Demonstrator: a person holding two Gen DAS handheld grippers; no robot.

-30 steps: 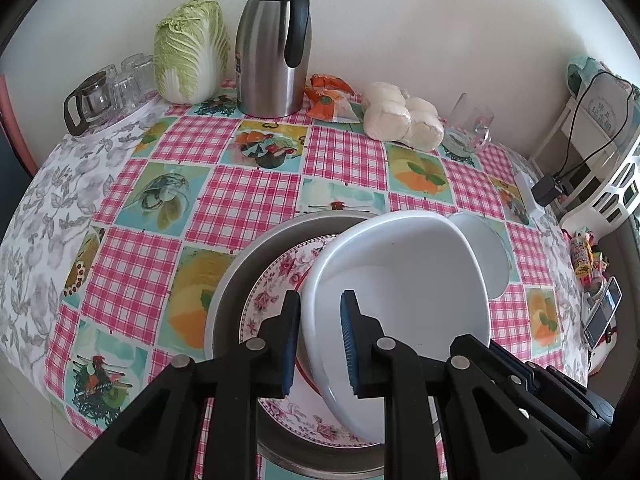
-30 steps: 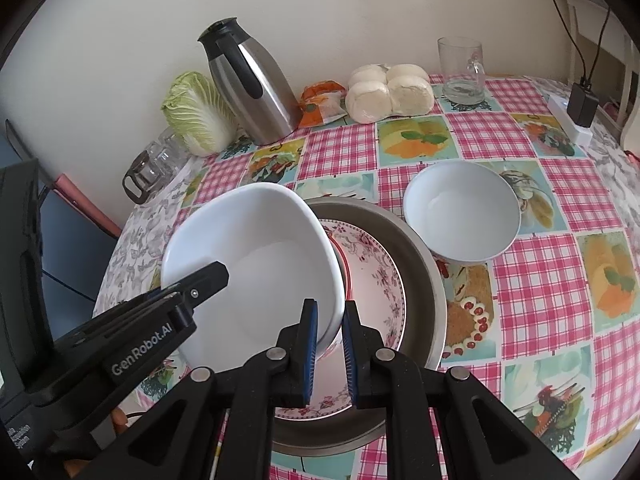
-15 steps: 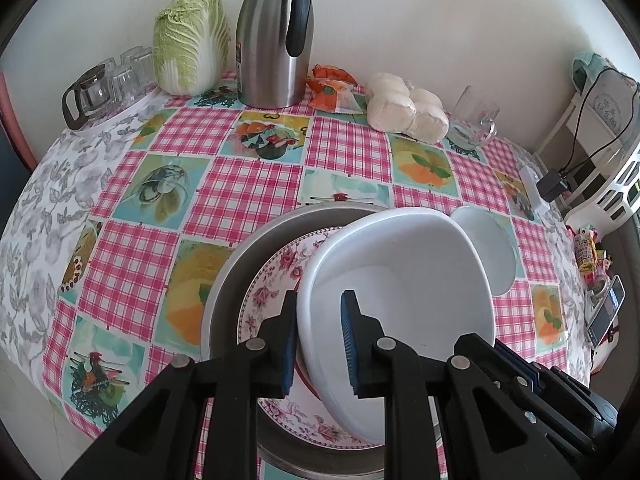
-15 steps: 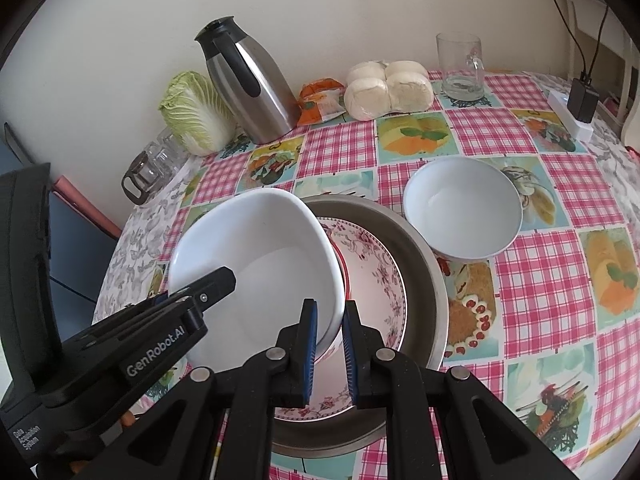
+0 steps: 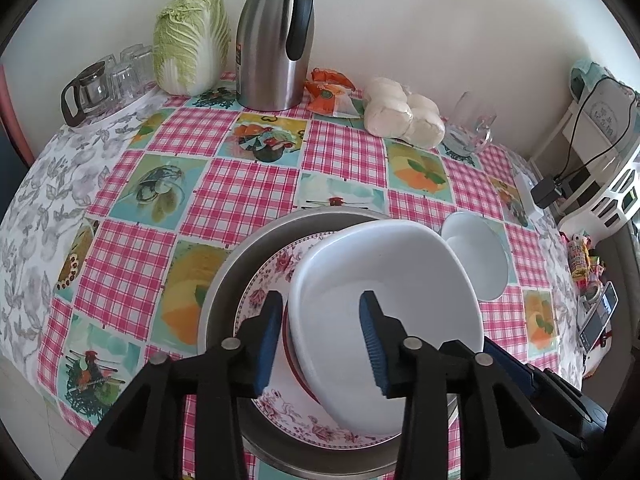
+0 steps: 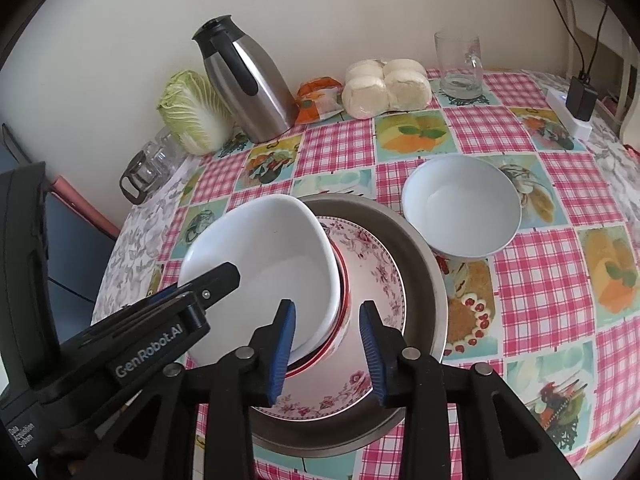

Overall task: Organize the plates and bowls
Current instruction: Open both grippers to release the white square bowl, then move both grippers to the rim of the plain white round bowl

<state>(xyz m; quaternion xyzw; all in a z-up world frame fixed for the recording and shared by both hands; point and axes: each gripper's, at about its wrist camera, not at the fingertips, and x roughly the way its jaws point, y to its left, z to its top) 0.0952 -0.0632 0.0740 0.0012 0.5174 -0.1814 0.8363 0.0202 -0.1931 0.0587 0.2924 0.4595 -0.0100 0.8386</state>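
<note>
With the jaws of the left gripper and right gripper opening off its rim, the white bowl is judged stacked on the floral plate in the metal basin, while the small white bowl beyond is left unstacked.

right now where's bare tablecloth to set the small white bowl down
Bare cloth lies between the metal pan and the thermos, and left toward the glass cups. The back edge is crowded: cabbage, buns, mug.
</note>
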